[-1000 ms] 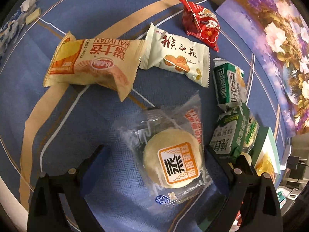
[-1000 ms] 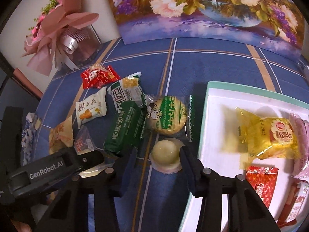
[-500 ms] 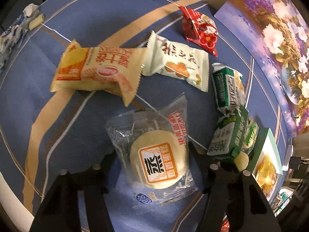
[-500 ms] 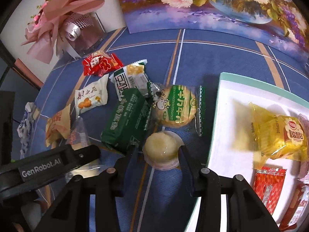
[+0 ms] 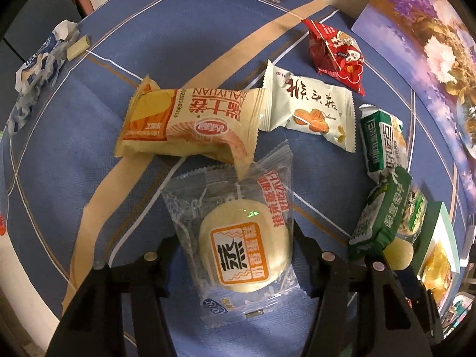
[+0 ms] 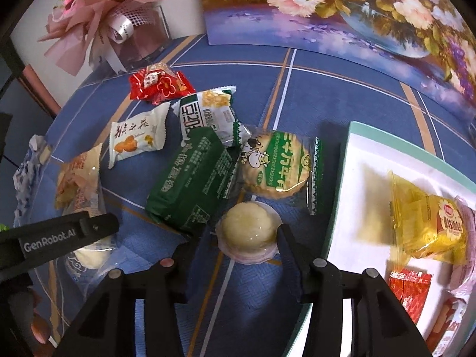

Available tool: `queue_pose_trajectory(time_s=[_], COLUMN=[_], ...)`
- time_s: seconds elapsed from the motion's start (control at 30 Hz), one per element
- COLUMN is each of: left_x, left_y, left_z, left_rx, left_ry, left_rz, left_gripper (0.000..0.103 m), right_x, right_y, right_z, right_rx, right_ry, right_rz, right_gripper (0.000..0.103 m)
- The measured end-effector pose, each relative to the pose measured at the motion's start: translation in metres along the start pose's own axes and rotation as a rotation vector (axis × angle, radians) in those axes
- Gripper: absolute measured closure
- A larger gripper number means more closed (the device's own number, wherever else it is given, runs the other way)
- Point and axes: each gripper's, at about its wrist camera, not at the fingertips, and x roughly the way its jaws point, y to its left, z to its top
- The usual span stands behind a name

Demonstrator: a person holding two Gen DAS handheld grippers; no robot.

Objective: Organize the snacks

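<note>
My left gripper (image 5: 233, 241) is shut on a round pale cake in a clear wrapper (image 5: 244, 255) that lies on the blue tablecloth, one finger against each side. My right gripper (image 6: 239, 235) straddles a small jelly cup (image 6: 248, 229) on the cloth. Its jaws are opening: the right finger still touches the cup and the left finger stands a little off it. A white tray with a teal rim (image 6: 369, 154) sits to the right of the cup. In it lie a yellow packet (image 6: 428, 223) and a red sachet (image 6: 410, 285).
Loose snacks lie beyond the grippers: an orange-yellow packet (image 5: 190, 125), a white one (image 5: 309, 110), a red one (image 5: 336, 53), a green-white one (image 5: 383, 142), a dark green pack (image 6: 190, 178) and a round green cracker (image 6: 279, 163). A bouquet (image 6: 98, 20) and a flower painting (image 6: 357, 15) stand behind.
The left jaws went from wide apart to shut on the wrapped cake. The right jaws have spread slightly around the jelly cup, and that gripper has tilted a little.
</note>
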Motion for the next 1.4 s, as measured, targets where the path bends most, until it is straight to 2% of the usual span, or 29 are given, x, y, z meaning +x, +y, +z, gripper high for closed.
queue_pose_trajectory(time_s=[0.1,0.43,0.53,0.63,1.03,1.07,1.2,1.33,1.37,1.4], left_x=[0.002,0.009,0.009,0.01,0.01,0.01,0.008,0.007,0.007,0.006], left_y=[0.003,0.0,-0.001,-0.001,0.0,-0.001,-0.003,-0.006,-0.007,-0.007], left_z=[-0.002,-0.001,-0.002,-0.002,-0.002,-0.002,-0.003,-0.004,-0.004,-0.004], left_rx=[0.009,0.014,0.016,0.015,0.022,0.033,0.041,0.059,0.06,0.06], left_ry=[0.003,0.007,0.01,0.01,0.013,0.006,0.001,-0.004,-0.006,-0.008], left_rz=[0.005,-0.001,-0.005,-0.008,-0.006,-0.051,-0.057,-0.052,-0.056,-0.061], left_gripper=[0.041,0.041,0.041,0.041,0.041,0.041,0.041,0.042,0.045,0.045], right_x=[0.002,0.004,0.006,0.006,0.01,0.01,0.008,0.008,0.007,0.007], right_y=[0.004,0.01,0.015,0.016,0.024,0.023,0.023,0.018,0.016,0.014], right_z=[0.002,-0.003,-0.005,-0.008,-0.012,-0.012,-0.012,-0.012,-0.012,-0.011], right_rx=[-0.019,-0.073,-0.099,-0.101,-0.113,-0.112,-0.103,-0.078,-0.069,-0.059], right_ry=[-0.008,-0.023,-0.016,-0.008,-0.036,-0.037,-0.039,-0.043,-0.043,-0.043], right_rz=[-0.022,-0.044,-0.037,0.005,-0.059,-0.059,-0.063,-0.073,-0.075,-0.07], right_gripper=[0.041,0.041,0.04,0.038,0.038,0.038,0.04,0.051,0.055,0.055])
